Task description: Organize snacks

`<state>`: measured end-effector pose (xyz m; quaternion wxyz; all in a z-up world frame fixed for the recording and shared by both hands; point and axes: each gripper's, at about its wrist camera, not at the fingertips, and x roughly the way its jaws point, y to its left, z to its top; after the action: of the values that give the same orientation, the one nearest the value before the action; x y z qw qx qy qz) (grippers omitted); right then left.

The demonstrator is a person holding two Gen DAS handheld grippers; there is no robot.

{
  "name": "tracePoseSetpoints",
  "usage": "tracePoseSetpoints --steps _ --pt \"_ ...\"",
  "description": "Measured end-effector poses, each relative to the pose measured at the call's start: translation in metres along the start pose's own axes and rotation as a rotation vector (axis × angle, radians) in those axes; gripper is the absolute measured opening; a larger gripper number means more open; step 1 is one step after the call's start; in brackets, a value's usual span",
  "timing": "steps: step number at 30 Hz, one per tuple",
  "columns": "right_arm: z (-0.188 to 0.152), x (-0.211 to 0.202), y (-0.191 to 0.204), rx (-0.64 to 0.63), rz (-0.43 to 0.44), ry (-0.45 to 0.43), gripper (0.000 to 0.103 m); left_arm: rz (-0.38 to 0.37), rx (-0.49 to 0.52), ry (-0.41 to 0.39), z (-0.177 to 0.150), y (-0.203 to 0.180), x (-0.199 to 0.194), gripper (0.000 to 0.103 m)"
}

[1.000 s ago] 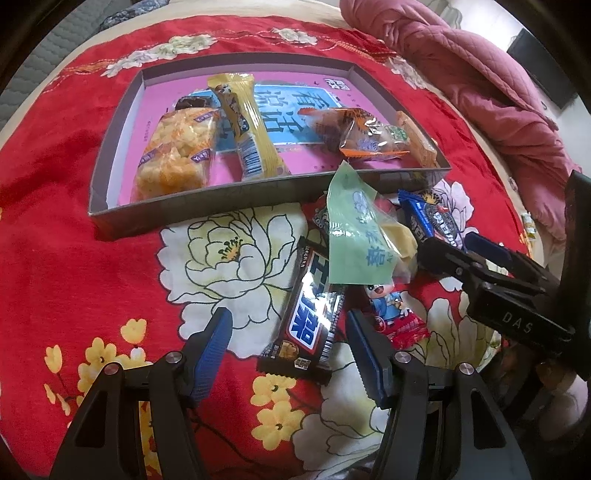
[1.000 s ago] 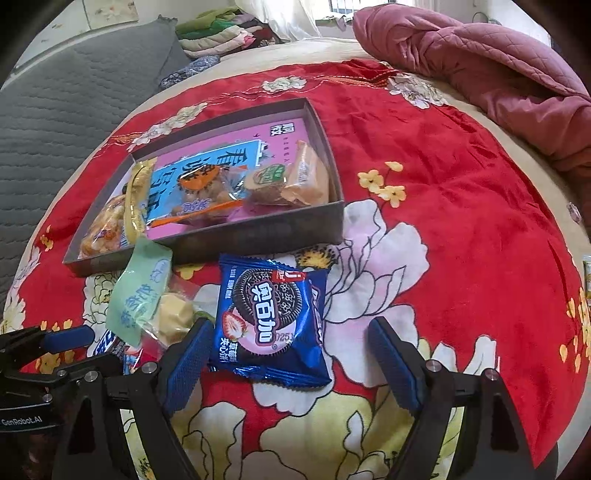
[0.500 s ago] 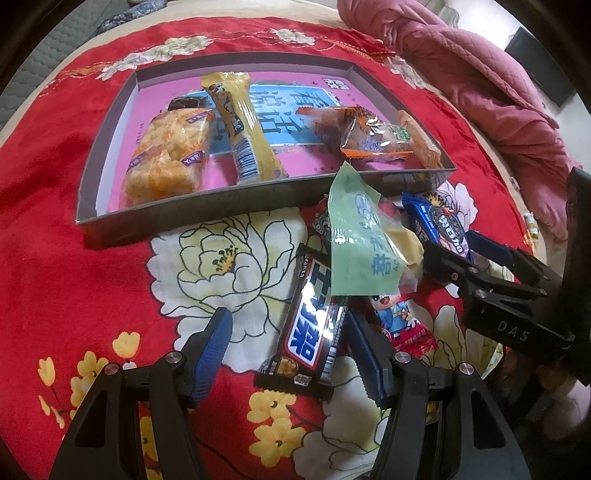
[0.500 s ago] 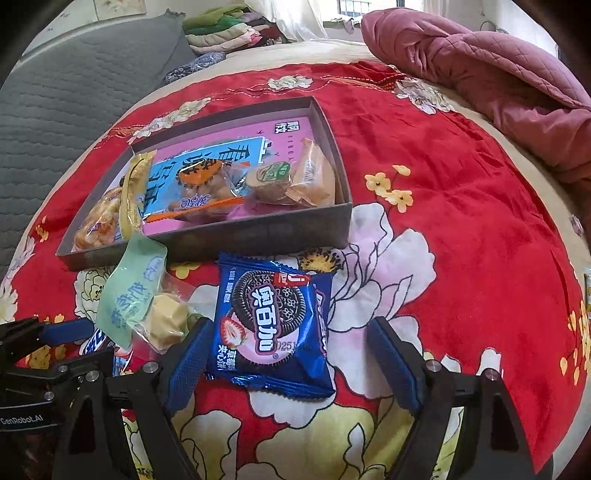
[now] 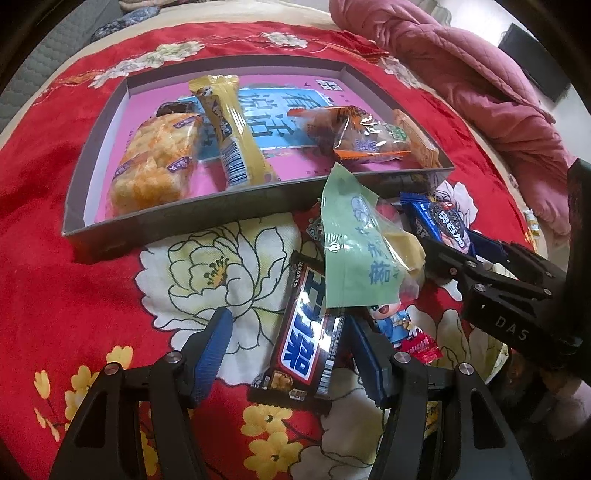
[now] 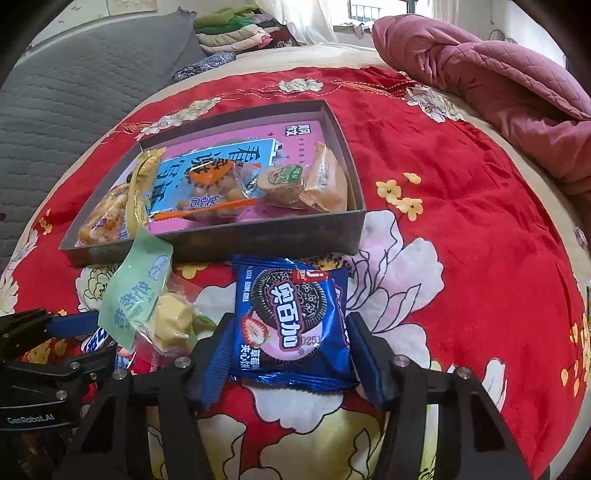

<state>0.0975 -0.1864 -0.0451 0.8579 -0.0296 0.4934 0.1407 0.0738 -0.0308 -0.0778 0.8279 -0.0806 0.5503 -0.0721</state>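
Note:
A grey box (image 5: 177, 229) with a pink floor holds several snacks. In front of it on the red blanket lie a dark chocolate bar (image 5: 306, 332), a green packet (image 5: 351, 251), a small red cartoon packet (image 5: 402, 328) and a blue Oreo packet (image 6: 291, 317). My left gripper (image 5: 291, 350) is open, its fingers on either side of the chocolate bar. My right gripper (image 6: 288, 354) has closed in around the Oreo packet, both pads at its edges. The right gripper also shows in the left wrist view (image 5: 461, 251).
A crumpled pink quilt (image 6: 498, 85) lies at the far right of the bed. A grey quilted cover (image 6: 74, 92) and folded clothes (image 6: 236, 33) are at the back left. The box (image 6: 221, 236) stands just beyond the loose snacks.
My right gripper's fingers have narrowed onto the Oreo packet. My left gripper has moved forward so the chocolate bar lies between its fingers.

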Motion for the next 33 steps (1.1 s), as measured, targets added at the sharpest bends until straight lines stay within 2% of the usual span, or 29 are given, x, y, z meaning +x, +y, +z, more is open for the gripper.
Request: tracePoseSetpoints --steps 4,8,10,12,14,24,33 --pt "0.0 -0.001 -0.001 0.003 0.006 -0.002 0.059 -0.003 0.003 -0.009 0.0 0.001 0.002 0.065" --pt "0.001 -0.001 -0.002 0.008 0.009 -0.005 0.058 0.002 0.017 -0.015 0.001 0.0 0.002 0.05" --pt "0.001 -0.002 -0.002 0.009 0.01 -0.006 0.058 0.0 0.027 -0.015 0.001 -0.002 0.002 0.046" --pt "0.001 -0.002 -0.002 0.009 0.01 -0.008 0.058 -0.001 0.046 -0.017 0.0 -0.004 0.001 0.037" --pt "0.001 -0.003 -0.002 0.011 0.013 -0.012 0.058 0.0 0.063 -0.019 0.0 -0.008 0.0 0.032" --pt "0.001 -0.008 -0.006 0.029 0.028 -0.022 0.058 -0.036 0.041 -0.017 -0.003 -0.003 -0.01 0.031" --pt "0.002 -0.014 -0.005 0.028 0.053 -0.037 0.058 -0.065 -0.03 -0.023 -0.005 0.012 -0.027 0.031"
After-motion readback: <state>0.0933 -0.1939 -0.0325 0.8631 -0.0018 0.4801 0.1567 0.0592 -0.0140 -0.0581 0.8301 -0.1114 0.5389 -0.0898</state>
